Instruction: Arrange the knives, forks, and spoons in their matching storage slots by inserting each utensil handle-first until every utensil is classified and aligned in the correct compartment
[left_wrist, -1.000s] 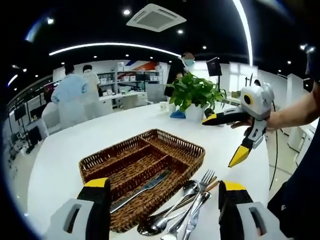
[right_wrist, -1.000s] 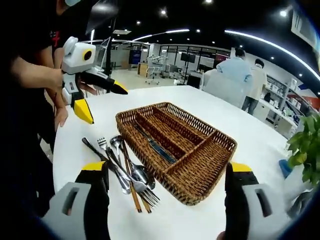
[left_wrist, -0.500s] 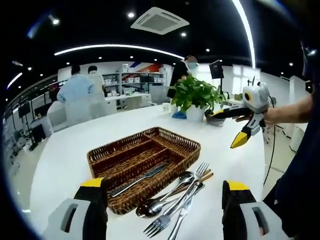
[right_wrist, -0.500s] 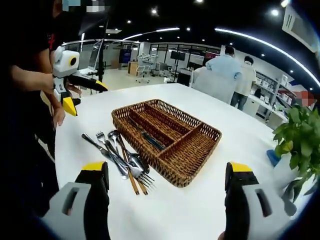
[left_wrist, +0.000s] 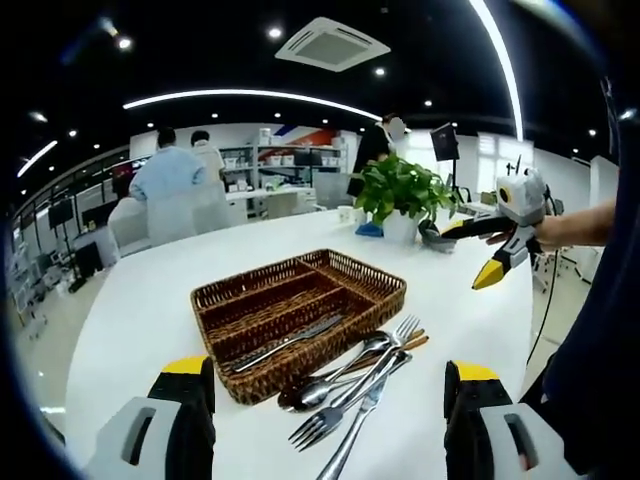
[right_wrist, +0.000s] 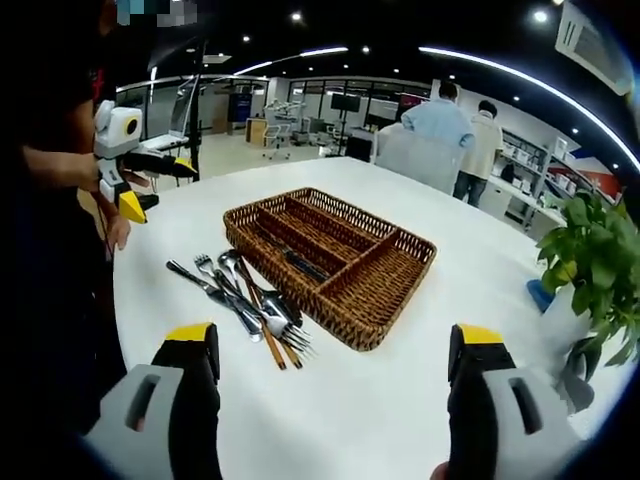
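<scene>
Hovering above the white table (left_wrist: 130, 300), both grippers are being held off the work, each with jaws spread wide and gripping nothing. The left gripper (left_wrist: 330, 420) is showing its two yellow-tipped jaws at the foot of its own view; in the right gripper view it is sitting high at the table's far edge (right_wrist: 135, 180), in a person's hand. The right gripper (right_wrist: 330, 410) is likewise appearing in the left gripper view (left_wrist: 495, 245), raised beside a potted plant (left_wrist: 402, 195).

The wicker tray (left_wrist: 300, 310) is lying mid-table, one utensil (left_wrist: 285, 340) resting in a long slot. Loose forks and spoons (left_wrist: 350, 380) are lying heaped just beside the tray; individual pieces are overlapping and hard to separate.
</scene>
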